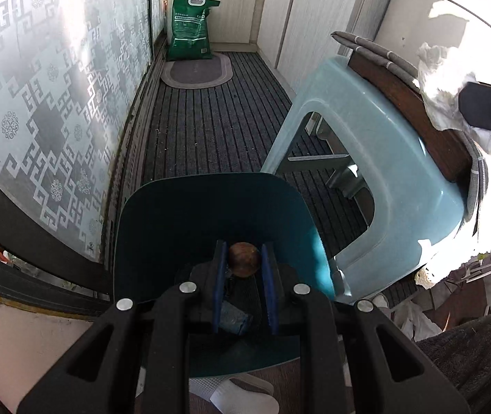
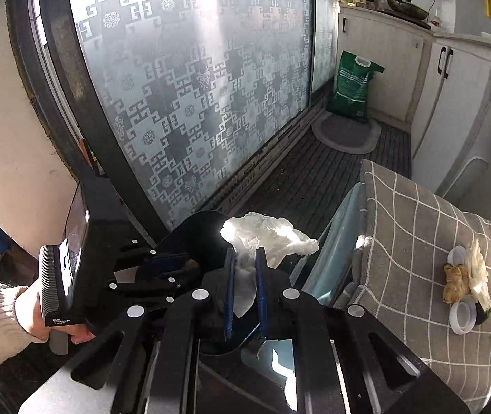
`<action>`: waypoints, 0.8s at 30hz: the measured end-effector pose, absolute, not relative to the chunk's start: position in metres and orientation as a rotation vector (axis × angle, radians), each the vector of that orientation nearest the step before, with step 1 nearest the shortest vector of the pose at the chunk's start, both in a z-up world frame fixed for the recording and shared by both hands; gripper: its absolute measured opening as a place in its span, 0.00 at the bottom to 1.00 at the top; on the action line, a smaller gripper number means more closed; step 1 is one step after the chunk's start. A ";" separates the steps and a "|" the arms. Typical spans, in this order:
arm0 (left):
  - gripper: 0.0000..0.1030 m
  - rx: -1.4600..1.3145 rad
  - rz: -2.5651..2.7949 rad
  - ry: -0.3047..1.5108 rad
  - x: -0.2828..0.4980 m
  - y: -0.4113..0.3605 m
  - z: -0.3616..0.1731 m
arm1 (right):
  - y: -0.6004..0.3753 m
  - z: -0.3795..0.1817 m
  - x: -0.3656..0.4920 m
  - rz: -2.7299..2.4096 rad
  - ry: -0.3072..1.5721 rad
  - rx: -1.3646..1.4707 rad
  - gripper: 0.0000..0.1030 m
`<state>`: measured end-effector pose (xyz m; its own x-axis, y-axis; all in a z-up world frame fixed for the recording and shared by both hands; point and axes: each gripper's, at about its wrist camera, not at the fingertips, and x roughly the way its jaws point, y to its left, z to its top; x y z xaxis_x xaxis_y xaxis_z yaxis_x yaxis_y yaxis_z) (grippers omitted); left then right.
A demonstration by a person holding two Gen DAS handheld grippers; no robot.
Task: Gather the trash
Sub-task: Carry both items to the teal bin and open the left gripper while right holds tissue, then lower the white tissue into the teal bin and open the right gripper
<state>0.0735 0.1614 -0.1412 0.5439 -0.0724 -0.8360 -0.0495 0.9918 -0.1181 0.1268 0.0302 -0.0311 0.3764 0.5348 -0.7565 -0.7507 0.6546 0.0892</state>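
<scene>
The left gripper (image 1: pixel 243 258) pinches a brown nut (image 1: pixel 243 259) over the teal bin (image 1: pixel 183 214). The right gripper (image 2: pixel 245 262) pinches a white tissue (image 2: pixel 266 234) just above that bin (image 2: pixel 207 231), beside the blue stool (image 1: pixel 359 131).

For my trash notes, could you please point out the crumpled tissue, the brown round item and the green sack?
crumpled tissue (image 2: pixel 266 238): right wrist view, bunched middle above the fingers.
brown round item (image 1: pixel 243 259): left wrist view, its centre.
green sack (image 1: pixel 190 31): left wrist view, printed front.
</scene>
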 end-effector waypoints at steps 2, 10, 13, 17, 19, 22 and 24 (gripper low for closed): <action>0.22 -0.140 -0.008 1.016 0.073 0.166 -0.148 | 0.037 -0.036 0.126 0.845 0.859 -0.293 0.11; 0.27 -0.132 -0.008 1.071 0.068 0.173 -0.165 | 0.056 -0.052 0.127 0.858 0.908 -0.311 0.11; 0.28 -0.154 -0.002 1.061 0.066 0.180 -0.163 | 0.062 -0.059 0.128 0.861 0.930 -0.318 0.11; 0.28 -0.175 0.006 1.023 0.061 0.188 -0.152 | 0.071 -0.068 0.129 0.863 0.952 -0.329 0.11; 0.27 -0.185 0.004 1.000 0.058 0.191 -0.143 | 0.074 -0.074 0.129 0.865 0.965 -0.337 0.11; 0.26 -0.198 0.002 0.952 0.053 0.195 -0.128 | 0.078 -0.083 0.131 0.868 0.986 -0.349 0.11; 0.26 -0.208 0.004 0.920 0.050 0.198 -0.118 | 0.081 -0.089 0.132 0.869 1.001 -0.353 0.11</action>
